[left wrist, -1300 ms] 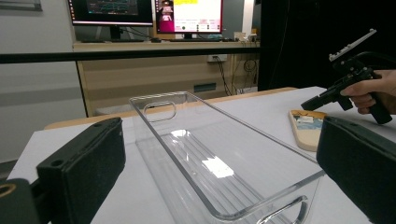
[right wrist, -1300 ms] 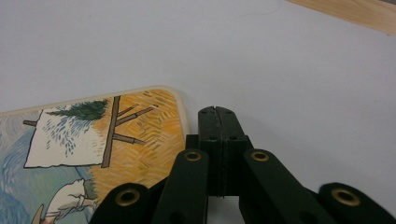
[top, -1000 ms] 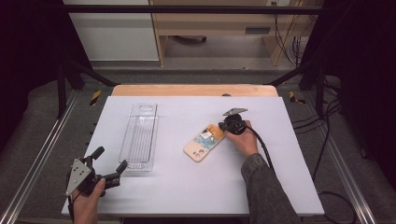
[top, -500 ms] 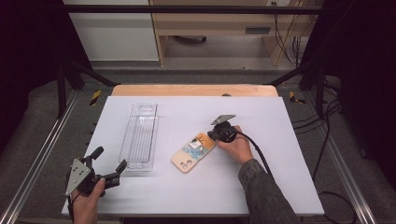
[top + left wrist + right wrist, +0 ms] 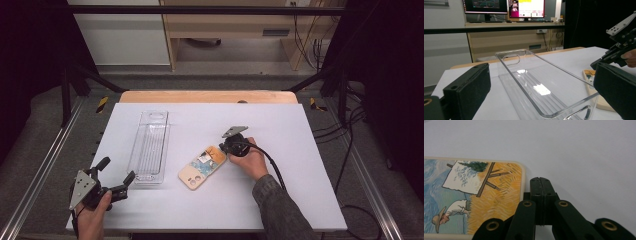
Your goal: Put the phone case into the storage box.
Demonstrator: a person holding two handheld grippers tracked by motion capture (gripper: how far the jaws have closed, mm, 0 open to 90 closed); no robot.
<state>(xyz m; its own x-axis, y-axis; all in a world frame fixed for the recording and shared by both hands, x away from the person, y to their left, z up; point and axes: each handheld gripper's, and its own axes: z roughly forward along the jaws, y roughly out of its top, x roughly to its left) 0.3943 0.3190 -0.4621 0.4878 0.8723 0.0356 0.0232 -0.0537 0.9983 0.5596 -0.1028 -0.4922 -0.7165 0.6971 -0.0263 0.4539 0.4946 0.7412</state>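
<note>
Phone case (image 5: 202, 167), picture side up, lies flat on the white table (image 5: 300, 150), just right of the clear tray (image 5: 149, 147). Nearest, the left gripper (image 5: 117, 181) waits with jaws spread and empty. Farther off, the clenched right gripper (image 5: 223, 150) presses against the case's end, apparently nudging it. Next, I judge, comes pushing it trayward.

A white table (image 5: 300, 190) carries two things: a clear tray (image 5: 149, 147) lying lengthwise at about nine o'clock, and a phone case (image 5: 202, 167) near the centre, just beside it.
</note>
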